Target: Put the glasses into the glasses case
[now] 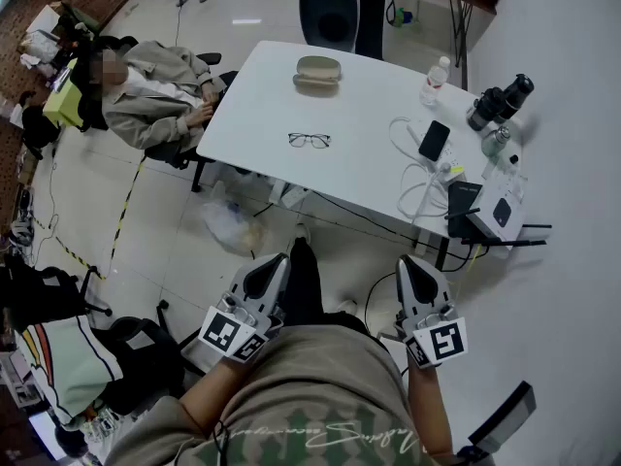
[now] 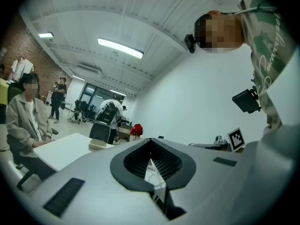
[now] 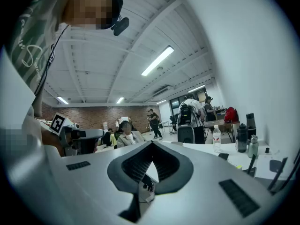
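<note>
Thin dark-framed glasses [image 1: 310, 141] are lying mid white table [image 1: 254, 95], apart from the beige oval glasses case [image 1: 317, 73] further back. My left gripper [image 1: 279, 260] and right gripper [image 1: 408, 262] are both pinched together on nothing, down by my waist. So nothing's done yet: pickup and casing are both left.

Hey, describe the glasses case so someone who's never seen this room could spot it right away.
Start at the white table in the middle of the head view. Near its far edge, beyond the thin-framed glasses, lies the glasses case: a beige oval shell, the only rounded tan thing there.
</note>
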`<state>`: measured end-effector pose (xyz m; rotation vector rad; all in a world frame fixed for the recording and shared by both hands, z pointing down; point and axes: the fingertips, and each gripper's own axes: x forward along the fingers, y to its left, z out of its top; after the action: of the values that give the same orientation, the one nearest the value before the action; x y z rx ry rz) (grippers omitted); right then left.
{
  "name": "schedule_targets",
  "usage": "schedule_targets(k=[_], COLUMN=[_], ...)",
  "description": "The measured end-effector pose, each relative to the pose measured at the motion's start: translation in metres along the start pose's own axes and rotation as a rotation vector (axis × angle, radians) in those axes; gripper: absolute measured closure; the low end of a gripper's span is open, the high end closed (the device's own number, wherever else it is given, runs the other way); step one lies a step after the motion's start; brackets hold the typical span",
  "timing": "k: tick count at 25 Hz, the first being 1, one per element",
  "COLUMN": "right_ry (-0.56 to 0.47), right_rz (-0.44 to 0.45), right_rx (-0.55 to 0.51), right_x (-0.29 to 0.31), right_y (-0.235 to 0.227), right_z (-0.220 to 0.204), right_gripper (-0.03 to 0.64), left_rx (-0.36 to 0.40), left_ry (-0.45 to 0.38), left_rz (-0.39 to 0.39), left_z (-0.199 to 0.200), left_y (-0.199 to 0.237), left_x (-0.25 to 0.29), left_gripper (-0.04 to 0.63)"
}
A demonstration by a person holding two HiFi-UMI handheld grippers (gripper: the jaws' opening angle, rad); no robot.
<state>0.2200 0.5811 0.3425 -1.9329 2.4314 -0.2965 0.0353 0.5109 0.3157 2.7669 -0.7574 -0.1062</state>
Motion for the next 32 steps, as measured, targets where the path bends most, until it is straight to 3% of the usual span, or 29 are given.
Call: schedule_targets(k=[13, 17, 21, 25, 29, 32], right_ry=[0.024, 0.053, -0.043, -0.01, 0.013, 0.032], right_rz=[0.042, 0.137, 0.278, 0.288, 0.377, 0.345], right_rx=[-0.007, -0.058, -0.075, -0.069, -0.07, -0.044], right_x=[0.14, 0.188, 0.229, 0.264, 0.298, 0.32], right_y=[-0.017, -0.007, 0.021, 0.029, 0.053, 0.055], right_z=[0.018, 0.021, 0.051, 0.052, 0.056, 0.054], right_gripper=[0.618, 0.618, 0.618, 0.618, 0.618, 0.618], left_rx=[0.016, 0.043, 0.018, -0.013, -0.026, -0.047], left_ry=[0.049, 0.087, 0.094, 0.104, 0.102, 0.087], left_rz=[-0.085, -0.059, -0.083, -0.11, -0.13, -0.12], left_z=[0.023, 0.031, 0.033, 0.04, 0.049, 0.052], left_y=[0.104, 0.144, 0.175, 0.203, 0.237, 0.262], left_x=[0.102, 0.111, 0.117, 0.125, 0.129, 0.132], left_gripper=[0.589, 0.589, 0.589, 0.589, 0.589, 0.589])
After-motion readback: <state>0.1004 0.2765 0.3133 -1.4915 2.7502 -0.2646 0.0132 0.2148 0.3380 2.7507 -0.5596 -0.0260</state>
